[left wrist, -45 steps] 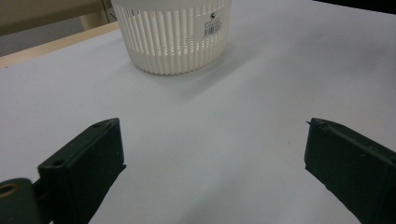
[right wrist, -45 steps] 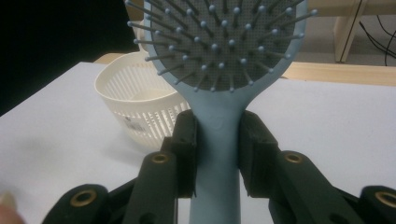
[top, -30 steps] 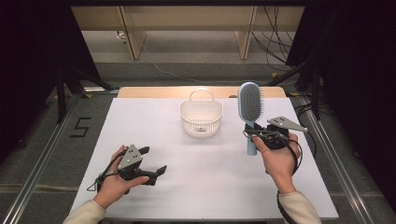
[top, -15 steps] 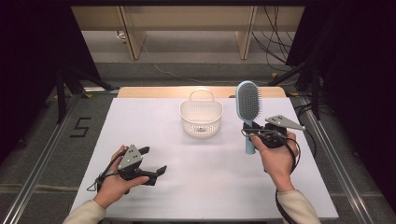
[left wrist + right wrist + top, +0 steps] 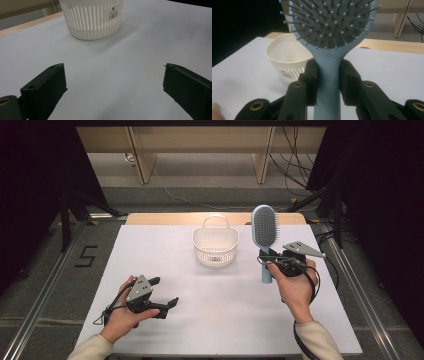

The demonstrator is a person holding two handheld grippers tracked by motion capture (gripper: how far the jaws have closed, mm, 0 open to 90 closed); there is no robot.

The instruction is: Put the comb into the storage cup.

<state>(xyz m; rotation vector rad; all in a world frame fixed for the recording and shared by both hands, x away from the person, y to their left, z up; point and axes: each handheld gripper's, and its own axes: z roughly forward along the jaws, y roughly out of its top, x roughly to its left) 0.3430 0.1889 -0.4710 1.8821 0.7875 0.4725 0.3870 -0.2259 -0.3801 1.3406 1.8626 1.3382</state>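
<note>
A light blue hairbrush [image 5: 264, 235] stands upright above the table, held by its handle in my right gripper [image 5: 267, 261], which is shut on it just below the bristle pad. In the right gripper view the handle [image 5: 328, 75] sits squeezed between both black jaws of my right gripper [image 5: 328, 82], bristles facing the camera. A white slotted basket [image 5: 215, 247] with a loop handle rests on the table, left of the brush. My left gripper [image 5: 166, 293] lies low at the front left, open and holding nothing. Its view has my left gripper [image 5: 113, 87] with jaws wide apart and the basket [image 5: 92, 18] ahead.
The white table top [image 5: 220, 320] ends in a wooden strip [image 5: 150, 218] along the far edge. Metal rails [image 5: 350, 265] run along both sides. Cables trail on the floor at the far right. The basket [image 5: 285, 62] sits beyond and to the left of the brush in the right gripper view.
My right gripper has carried the brush slightly left, toward the basket, keeping it upright. The left gripper has stayed put.
</note>
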